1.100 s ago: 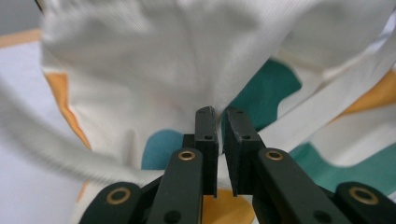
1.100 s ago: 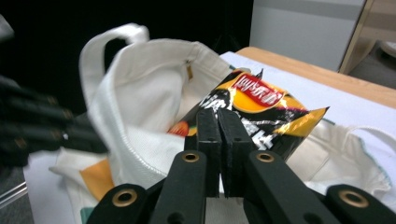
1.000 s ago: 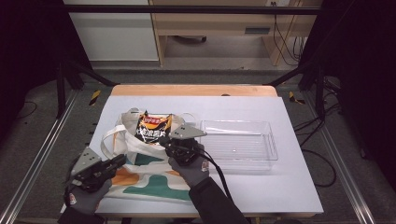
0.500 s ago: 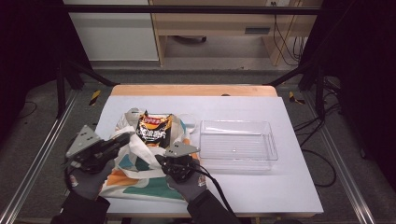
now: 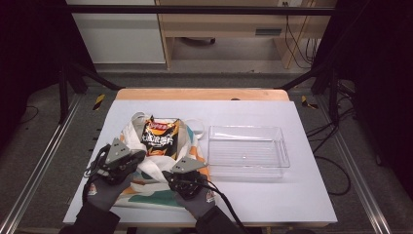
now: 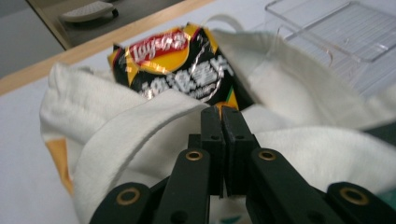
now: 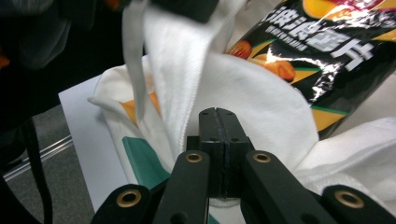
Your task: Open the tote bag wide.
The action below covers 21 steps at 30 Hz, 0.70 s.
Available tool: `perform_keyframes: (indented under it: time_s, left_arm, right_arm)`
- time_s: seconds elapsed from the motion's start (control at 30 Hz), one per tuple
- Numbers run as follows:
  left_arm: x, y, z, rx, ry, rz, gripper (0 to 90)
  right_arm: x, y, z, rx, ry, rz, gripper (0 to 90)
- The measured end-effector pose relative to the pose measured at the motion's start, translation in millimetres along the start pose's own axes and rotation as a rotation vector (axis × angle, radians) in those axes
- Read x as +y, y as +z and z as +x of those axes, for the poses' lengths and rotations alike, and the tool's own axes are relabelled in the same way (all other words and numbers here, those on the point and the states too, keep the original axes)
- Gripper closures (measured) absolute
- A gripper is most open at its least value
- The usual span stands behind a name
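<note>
Both grippers have their jaws pressed together on the cloth of a white tote bag [image 5: 160, 168]: the left gripper [image 6: 223, 122] pinches a fold of its rim, having just finished closing, and the right gripper [image 7: 218, 122] pinches another fold of the rim. Between them a black and yellow chip bag [image 5: 159, 136] stands in the bag's open mouth, long axis running away from the person, red logo end sticking out at the far side. Just right of the tote, an empty clear plastic tray [image 5: 282, 146] lies on the white table [image 5: 302, 195].
</note>
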<state>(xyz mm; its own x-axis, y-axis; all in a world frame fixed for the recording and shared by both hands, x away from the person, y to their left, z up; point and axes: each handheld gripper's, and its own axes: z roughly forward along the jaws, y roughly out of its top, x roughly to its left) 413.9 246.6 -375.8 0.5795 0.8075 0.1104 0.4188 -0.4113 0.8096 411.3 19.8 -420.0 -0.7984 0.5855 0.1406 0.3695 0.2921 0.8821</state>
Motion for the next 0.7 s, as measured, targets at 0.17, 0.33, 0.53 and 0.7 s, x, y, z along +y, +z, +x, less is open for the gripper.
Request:
perform_keyframes:
  time_s: [0.17,0.33,0.53,0.7]
  left_arm:
    - [-28.0,-1.8,9.2,-0.012,-0.047,0.009,87.9]
    - [-42.3,0.3,14.5,-0.014,-0.055,0.032,87.9]
    - [-48.1,4.6,13.8,-0.019,-0.082,0.062,88.0]
    - [-37.2,-15.9,11.1,-0.011,-0.090,-0.078,89.9]
  right_arm:
    - [2.9,-0.8,-1.6,-0.023,-0.013,0.006,89.7]
    - [2.0,3.2,0.4,-0.055,-0.035,0.013,89.1]
    - [4.9,-1.7,-3.2,-0.064,-0.016,-0.012,88.7]
    - [-1.0,2.1,-1.5,-0.043,-0.017,0.011,90.0]
